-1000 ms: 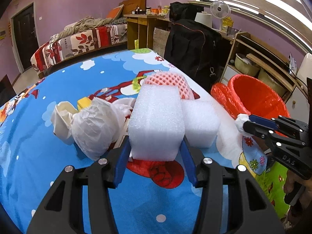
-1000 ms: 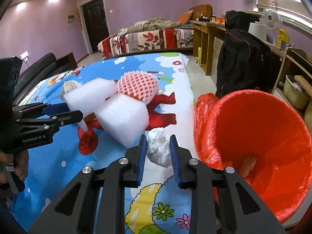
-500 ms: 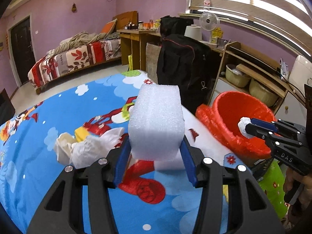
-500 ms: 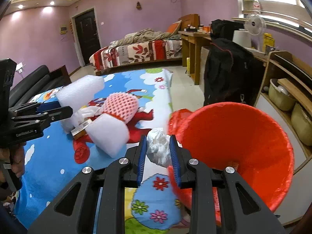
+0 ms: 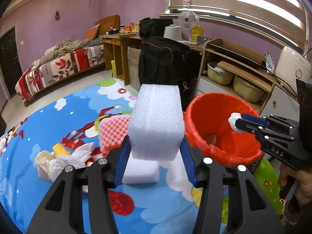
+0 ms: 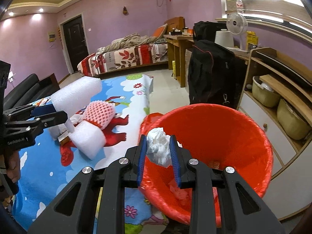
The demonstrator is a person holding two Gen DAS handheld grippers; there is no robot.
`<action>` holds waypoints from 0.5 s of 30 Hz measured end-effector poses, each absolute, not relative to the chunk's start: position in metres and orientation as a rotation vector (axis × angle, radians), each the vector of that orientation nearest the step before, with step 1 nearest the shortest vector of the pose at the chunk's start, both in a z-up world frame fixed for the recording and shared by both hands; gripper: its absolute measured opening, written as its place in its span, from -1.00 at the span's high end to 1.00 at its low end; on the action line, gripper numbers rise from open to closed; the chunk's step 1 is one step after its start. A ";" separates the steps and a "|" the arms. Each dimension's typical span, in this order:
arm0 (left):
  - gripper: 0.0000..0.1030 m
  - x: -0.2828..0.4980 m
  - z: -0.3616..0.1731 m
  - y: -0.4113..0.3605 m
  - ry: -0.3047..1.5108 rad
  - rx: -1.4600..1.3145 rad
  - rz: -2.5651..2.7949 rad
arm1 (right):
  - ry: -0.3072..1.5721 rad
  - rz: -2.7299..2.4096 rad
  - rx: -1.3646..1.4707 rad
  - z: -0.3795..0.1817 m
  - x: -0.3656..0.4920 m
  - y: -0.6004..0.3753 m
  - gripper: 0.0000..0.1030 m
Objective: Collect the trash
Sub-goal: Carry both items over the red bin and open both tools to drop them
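My left gripper (image 5: 155,150) is shut on a white foam block (image 5: 158,117) and holds it above the cartoon tablecloth (image 5: 58,120), left of the red-lined bin (image 5: 220,124). My right gripper (image 6: 159,148) is shut on a crumpled white tissue (image 6: 159,148) over the bin's near rim (image 6: 214,117); it also shows in the left wrist view (image 5: 237,120). A second foam block (image 5: 140,171), a pink foam net (image 5: 113,130) and crumpled white paper (image 5: 68,159) lie on the cloth. Some scraps lie inside the bin (image 6: 179,191).
A black bag (image 5: 163,62) stands behind the bin. A wooden shelf unit (image 5: 239,74) with pots is on the right. A bed (image 5: 58,66) and desk (image 5: 117,44) are at the back. A black sofa (image 6: 25,95) is on the left.
My left gripper has lifted the foam block off the table and moved toward the bin. My right gripper has carried the tissue from the table edge to over the bin.
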State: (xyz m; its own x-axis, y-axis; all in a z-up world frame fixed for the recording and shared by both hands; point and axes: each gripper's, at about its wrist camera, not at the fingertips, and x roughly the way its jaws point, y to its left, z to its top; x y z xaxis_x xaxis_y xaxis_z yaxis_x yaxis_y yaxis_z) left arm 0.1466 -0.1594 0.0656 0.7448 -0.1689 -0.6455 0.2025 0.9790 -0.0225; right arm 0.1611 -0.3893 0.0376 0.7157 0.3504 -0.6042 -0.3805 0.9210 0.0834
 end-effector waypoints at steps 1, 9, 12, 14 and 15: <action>0.04 0.148 0.066 -0.164 0.702 0.054 -0.210 | 0.658 0.399 -0.047 0.038 0.162 -0.392 0.48; 0.04 0.157 0.062 -0.194 0.712 0.078 -0.266 | 0.656 0.352 -0.035 0.039 0.166 -0.413 0.48; 0.04 0.161 0.060 -0.202 0.720 0.081 -0.283 | 0.655 0.340 -0.030 0.039 0.167 -0.421 0.48; 0.04 0.165 0.059 -0.206 0.726 0.077 -0.293 | 0.654 0.330 -0.024 0.039 0.169 -0.426 0.48; 0.04 0.167 0.059 -0.208 0.729 0.075 -0.298 | 0.654 0.327 -0.022 0.039 0.169 -0.428 0.48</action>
State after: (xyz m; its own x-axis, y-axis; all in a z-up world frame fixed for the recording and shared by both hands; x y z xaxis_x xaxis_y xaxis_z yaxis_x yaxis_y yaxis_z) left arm 0.1667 -0.2081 0.0588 0.7057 -0.2421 -0.6658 0.2941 0.9551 -0.0356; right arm 0.1693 -0.4277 0.0391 0.7446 0.2922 -0.6002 -0.3056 0.9486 0.0826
